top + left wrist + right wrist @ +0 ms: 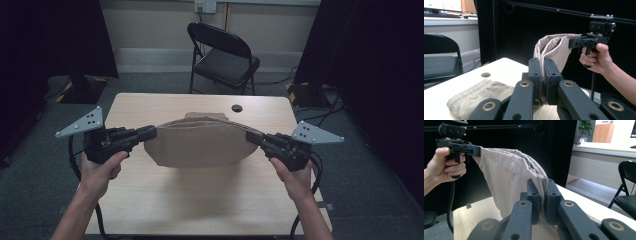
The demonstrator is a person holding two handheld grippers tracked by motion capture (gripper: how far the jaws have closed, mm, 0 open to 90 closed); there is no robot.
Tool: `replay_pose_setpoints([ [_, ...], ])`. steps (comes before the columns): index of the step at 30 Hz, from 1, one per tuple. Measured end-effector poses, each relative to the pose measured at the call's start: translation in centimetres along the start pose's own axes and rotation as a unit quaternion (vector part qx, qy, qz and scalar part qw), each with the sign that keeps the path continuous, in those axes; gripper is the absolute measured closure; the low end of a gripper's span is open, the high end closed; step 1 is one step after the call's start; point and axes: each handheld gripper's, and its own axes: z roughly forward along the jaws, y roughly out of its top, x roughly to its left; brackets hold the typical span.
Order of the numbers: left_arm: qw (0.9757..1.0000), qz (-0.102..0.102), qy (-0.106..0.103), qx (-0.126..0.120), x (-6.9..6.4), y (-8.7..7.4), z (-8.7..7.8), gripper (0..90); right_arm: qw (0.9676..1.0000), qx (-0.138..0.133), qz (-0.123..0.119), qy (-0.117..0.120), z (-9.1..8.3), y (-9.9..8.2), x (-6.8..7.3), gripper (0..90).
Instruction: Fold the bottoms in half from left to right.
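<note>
Pale wooden table (200, 200), black folding chair (222, 55) at 12 o'clock. Soft, light beige cloth shorts (200, 142) hang, sag above table middle. Left gripper (150, 132) pinches waistband corner at 9 o'clock, right gripper (252, 138) at 3 o'clock. Hold waistband corners; floppy cloth may slip.

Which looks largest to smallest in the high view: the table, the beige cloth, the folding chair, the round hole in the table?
1. Table, largest by far.
2. Cloth.
3. Chair; it stands farther from the camera, so its rank against the cloth is unsure.
4. Hole, smallest.
</note>
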Motion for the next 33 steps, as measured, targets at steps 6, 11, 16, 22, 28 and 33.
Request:
replay_pose_setpoints([
  [6, 0.9999, 0.011, -0.002, -0.008, -0.4, 0.8, -0.7, 86.1, 0.9999, -0.008, -0.013, 0.005, -0.5, 1.0, 0.9, 84.9],
  [11, 0.9996, 0.018, -0.007, -0.018, -0.9, 1.5, -1.2, 86.1, 0.9996, -0.014, -0.025, 0.009, -0.8, 1.8, 1.6, 84.9],
  [16, 0.9994, 0.024, -0.010, -0.025, -1.3, 2.1, -1.5, 86.2, 0.9991, -0.021, -0.034, 0.011, -1.2, 2.6, 2.2, 84.9],
  [22, 0.9990, 0.030, -0.013, -0.031, -1.9, 3.0, -1.8, 86.2, 0.9986, -0.033, -0.038, 0.013, -1.5, 3.3, 2.4, 84.9],
  [28, 0.9982, 0.041, -0.018, -0.040, -2.5, 4.3, -2.2, 86.2, 0.9978, -0.048, -0.043, 0.015, -2.0, 4.4, 2.8, 84.9],
  [33, 0.9974, 0.047, -0.024, -0.049, -3.2, 5.4, -2.6, 86.2, 0.9964, -0.065, -0.052, 0.018, -2.5, 5.7, 3.3, 84.9],
])
